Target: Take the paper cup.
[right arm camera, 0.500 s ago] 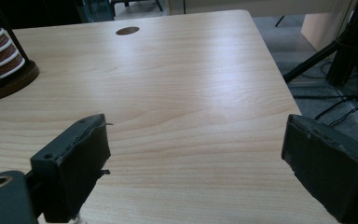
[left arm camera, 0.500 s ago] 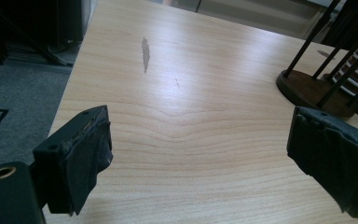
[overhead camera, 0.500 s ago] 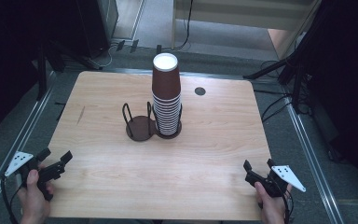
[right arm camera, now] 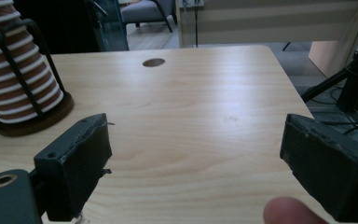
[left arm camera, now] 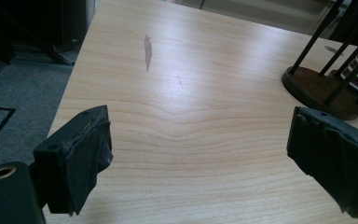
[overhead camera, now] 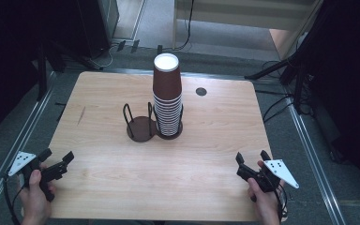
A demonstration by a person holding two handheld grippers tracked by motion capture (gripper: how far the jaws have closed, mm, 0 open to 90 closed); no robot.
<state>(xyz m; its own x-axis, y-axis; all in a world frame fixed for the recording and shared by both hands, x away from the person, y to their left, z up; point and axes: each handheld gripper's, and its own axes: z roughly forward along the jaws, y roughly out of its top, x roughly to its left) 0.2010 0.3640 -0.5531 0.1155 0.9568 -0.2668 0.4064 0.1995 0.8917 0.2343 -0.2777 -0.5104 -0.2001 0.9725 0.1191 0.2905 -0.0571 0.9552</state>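
A tall stack of brown paper cups (overhead camera: 167,96) stands upside down in the right ring of a dark two-ring wire cup holder (overhead camera: 140,127) at the table's middle; the left ring holds nothing. My left gripper (overhead camera: 56,156) rests near the table's front left corner, open, with bare wood between its pads (left arm camera: 86,161). My right gripper (overhead camera: 252,160) sits near the front right corner, open too, nothing between its pads (right arm camera: 81,156). The cup stack (right arm camera: 18,74) shows at the left of the right gripper view, and the holder's base (left arm camera: 321,88) at the right of the left gripper view.
The wooden table (overhead camera: 215,140) has a round cable hole (overhead camera: 201,91) behind the cups and a grey scuff mark (left arm camera: 147,49) on its left part. Dark stands and cables line the floor to the right (overhead camera: 286,70). A fingertip (right arm camera: 289,212) shows at the bottom of the right gripper view.
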